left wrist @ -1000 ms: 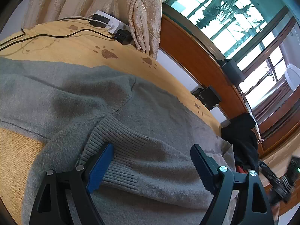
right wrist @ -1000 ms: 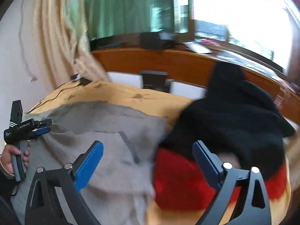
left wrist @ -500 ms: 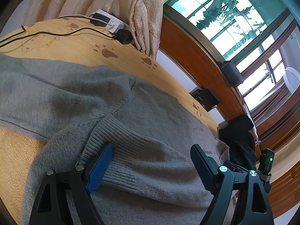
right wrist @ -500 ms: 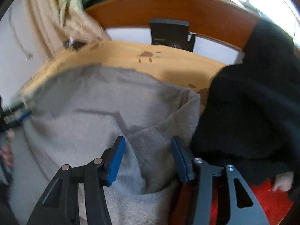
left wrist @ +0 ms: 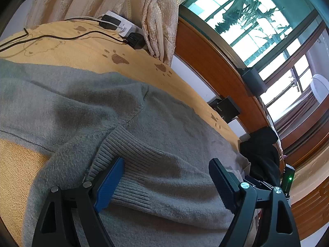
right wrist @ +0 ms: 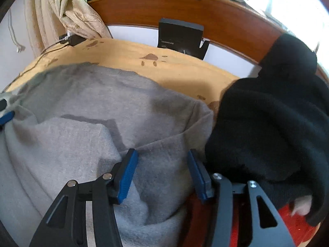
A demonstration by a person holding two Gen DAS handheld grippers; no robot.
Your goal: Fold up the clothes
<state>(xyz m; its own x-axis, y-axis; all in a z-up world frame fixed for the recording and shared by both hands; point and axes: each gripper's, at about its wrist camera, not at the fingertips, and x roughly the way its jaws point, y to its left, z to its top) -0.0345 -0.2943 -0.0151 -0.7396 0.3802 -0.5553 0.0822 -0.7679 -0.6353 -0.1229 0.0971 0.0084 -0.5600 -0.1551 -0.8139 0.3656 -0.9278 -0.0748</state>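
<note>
- The grey knitted wool sweater [left wrist: 156,127] looks soft and fuzzy, matt all over; its ribbed cuff [left wrist: 133,164] shows raised rows.
- The mustard-yellow cloth cover with brown paw prints [left wrist: 86,53] is a matt, finely textured weave.
- The black fleece garment [right wrist: 267,123] is deep-piled and dull.
- The reddish-brown wooden ledge [left wrist: 207,61] is smooth with a slight sheen.
- The cream curtain [left wrist: 158,16] is patterned fabric, faintly lustrous.
- The left gripper [left wrist: 166,177] is matt black plastic with shiny metal pins and ridged pads.
</note>
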